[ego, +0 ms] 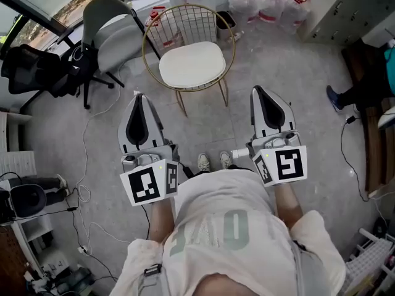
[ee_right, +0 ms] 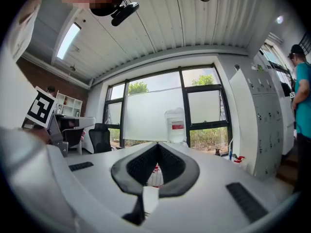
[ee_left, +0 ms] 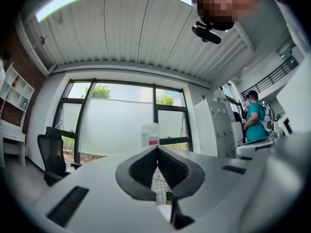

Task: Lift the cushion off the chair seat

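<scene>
Cushion, white, rounded and padded [ego: 192, 65], lies flat on the seat of the gold wire-frame chair [ego: 188, 24], fully exposed, its long axis running across the head view. Left hand-held gripper [ego: 139, 98] and right hand-held gripper [ego: 257, 91] stand short of the chair, jaws closed together on nothing. The gripper views show only slivers of wire mesh.

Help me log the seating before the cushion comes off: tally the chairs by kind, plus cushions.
Gold wire chair: 1
Grey shell chair: 1
Black office chair: 1
White cushion: 1
Total: 4
</scene>
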A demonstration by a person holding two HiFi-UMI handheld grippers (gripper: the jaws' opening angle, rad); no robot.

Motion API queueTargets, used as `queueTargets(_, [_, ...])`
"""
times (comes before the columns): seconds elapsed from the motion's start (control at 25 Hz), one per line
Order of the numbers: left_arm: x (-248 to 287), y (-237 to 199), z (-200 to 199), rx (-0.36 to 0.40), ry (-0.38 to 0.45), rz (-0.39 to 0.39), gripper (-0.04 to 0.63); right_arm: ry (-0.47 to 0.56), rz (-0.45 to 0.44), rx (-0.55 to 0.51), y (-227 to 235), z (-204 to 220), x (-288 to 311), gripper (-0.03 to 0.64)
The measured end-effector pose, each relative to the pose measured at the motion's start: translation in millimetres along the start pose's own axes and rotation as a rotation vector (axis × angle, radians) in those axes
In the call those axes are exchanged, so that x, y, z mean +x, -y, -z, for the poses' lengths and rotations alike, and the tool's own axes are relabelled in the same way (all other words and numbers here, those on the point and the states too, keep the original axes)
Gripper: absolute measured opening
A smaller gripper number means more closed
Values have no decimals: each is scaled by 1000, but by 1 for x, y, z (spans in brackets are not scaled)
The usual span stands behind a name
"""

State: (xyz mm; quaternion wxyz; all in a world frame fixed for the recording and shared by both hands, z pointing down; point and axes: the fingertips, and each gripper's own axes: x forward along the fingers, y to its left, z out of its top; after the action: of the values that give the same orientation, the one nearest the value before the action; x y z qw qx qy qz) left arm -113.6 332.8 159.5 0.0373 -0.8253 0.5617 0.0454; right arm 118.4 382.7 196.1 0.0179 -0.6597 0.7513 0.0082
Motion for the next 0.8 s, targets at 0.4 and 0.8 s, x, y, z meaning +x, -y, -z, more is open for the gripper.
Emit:
queueTargets(0.4, [-16,5,17,-24,-40,-73,12,0,-88,-9,-4,-4,14,15])
queueTargets(0.8, [-22,-2,36,-58,-53,-168,12,-58,-162,34,9,21,33,15])
